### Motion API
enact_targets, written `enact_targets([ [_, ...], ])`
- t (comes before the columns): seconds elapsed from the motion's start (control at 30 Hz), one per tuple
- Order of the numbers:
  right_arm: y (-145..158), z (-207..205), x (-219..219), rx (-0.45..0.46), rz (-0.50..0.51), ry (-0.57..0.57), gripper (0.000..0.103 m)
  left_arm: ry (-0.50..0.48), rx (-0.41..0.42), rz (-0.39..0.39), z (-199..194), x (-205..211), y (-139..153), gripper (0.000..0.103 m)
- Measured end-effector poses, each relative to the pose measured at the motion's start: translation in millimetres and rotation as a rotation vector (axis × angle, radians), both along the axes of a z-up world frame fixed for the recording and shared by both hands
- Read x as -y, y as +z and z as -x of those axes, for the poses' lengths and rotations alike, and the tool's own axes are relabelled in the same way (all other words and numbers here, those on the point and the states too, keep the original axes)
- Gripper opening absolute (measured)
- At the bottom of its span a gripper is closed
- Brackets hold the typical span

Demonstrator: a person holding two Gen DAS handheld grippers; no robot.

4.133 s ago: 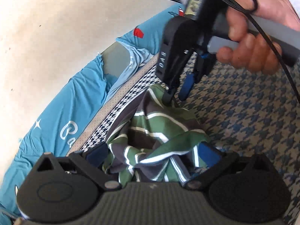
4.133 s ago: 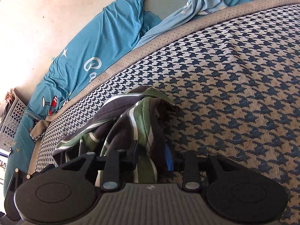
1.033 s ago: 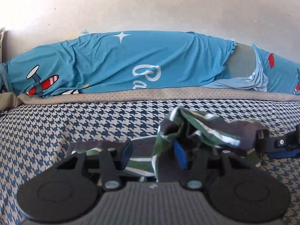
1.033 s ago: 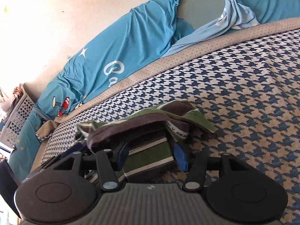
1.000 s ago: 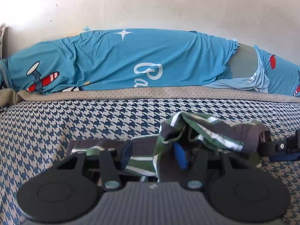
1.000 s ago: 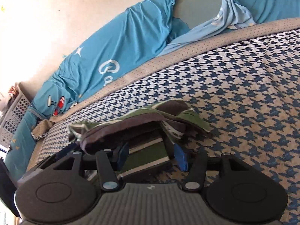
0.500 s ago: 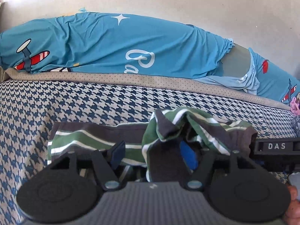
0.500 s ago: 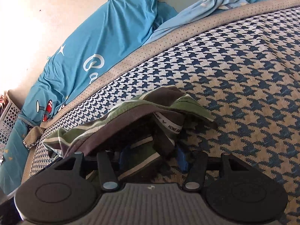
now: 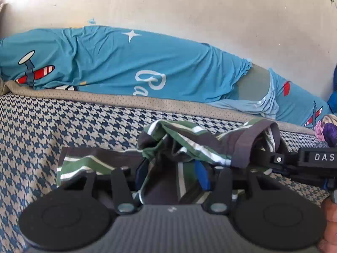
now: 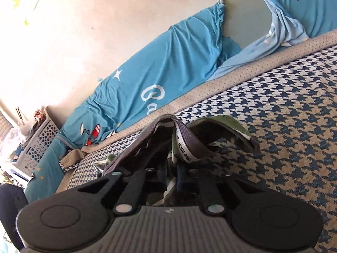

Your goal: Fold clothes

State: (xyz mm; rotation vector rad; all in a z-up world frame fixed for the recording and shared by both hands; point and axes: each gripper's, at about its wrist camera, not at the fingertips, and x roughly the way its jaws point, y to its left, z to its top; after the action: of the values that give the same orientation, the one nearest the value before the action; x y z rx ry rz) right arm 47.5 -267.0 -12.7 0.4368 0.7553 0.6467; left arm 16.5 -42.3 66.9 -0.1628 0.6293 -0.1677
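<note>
My left tool (image 9: 171,178) sits low over the houndstooth bed (image 9: 42,130), its blue-padded fingers (image 9: 201,178) spread with a fold of the striped garment (image 9: 189,147) hanging loose between them — nothing there looks clamped. My right tool (image 10: 169,174) comes in from the right side of the scene, its fingers pressed nearly together on a bunch of the same cloth just under the grey waistband (image 10: 185,145), which drapes over the fingertips with its printed lettering showing. The garment — green, dark grey and white stripes, small and thin — lies near the middle of the bed: one part spread flat toward the left, the rest heaped and lifted toward the right where it is held. Beyond it, along the far edge, a blue cover (image 9: 126,67) printed with planes and a star lies against the wall (image 9: 189,10); a white basket (image 10: 38,143) stands at the far left in the right wrist view. I judge the cloth light and limp: it will sag, slip and bunch wherever it is not supported. The waistband is the firmest line on it, so that, or a hemmed corner, is the place to take hold, with both ends kept taut so any fold lands square. Whether this is an early or late fold, the heap does not settle.
</note>
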Motion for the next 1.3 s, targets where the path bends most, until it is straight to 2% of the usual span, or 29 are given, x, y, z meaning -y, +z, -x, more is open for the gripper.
enact_targets([
  [0.33, 58, 45, 19, 0.132, -0.101, 0.111, 0.009, -0.051, 0.122, 0.0, 45, -12, 46, 0.046],
  [0.5, 76, 75, 33, 0.198, -0.102, 0.167, 0.009, -0.082, 0.153, -0.015, 67, -11, 55, 0.055],
  [0.6, 82, 84, 45, 0.198, -0.133, 0.182, 0.009, -0.092, 0.142, 0.031, 73, -13, 55, 0.063],
  [0.67, 84, 87, 52, 0.191, -0.153, 0.189, 0.01, -0.091, 0.116, 0.076, 75, -14, 50, 0.074],
  [0.73, 80, 83, 52, 0.174, -0.105, 0.154, 0.013, -0.084, 0.089, 0.101, 76, -13, 44, 0.075],
  [0.83, 70, 74, 52, 0.131, -0.032, 0.09, 0.016, -0.087, 0.069, 0.094, 76, -10, 38, 0.075],
  [0.97, 58, 61, 53, 0.075, 0.06, 0.005, 0.018, -0.11, 0.058, 0.083, 77, -9, 34, 0.083],
  [1.03, 57, 58, 62, 0.068, 0.051, -0.035, 0.02, -0.11, 0.054, 0.072, 77, -9, 32, 0.084],
  [1.2, 49, 54, 70, 0.044, 0.099, -0.059, 0.022, -0.084, 0.022, 0.08, 68, -12, 25, 0.085],
  [1.3, 45, 51, 74, 0.035, 0.126, -0.084, 0.029, -0.078, -0.002, 0.08, 65, -12, 21, 0.087],
])
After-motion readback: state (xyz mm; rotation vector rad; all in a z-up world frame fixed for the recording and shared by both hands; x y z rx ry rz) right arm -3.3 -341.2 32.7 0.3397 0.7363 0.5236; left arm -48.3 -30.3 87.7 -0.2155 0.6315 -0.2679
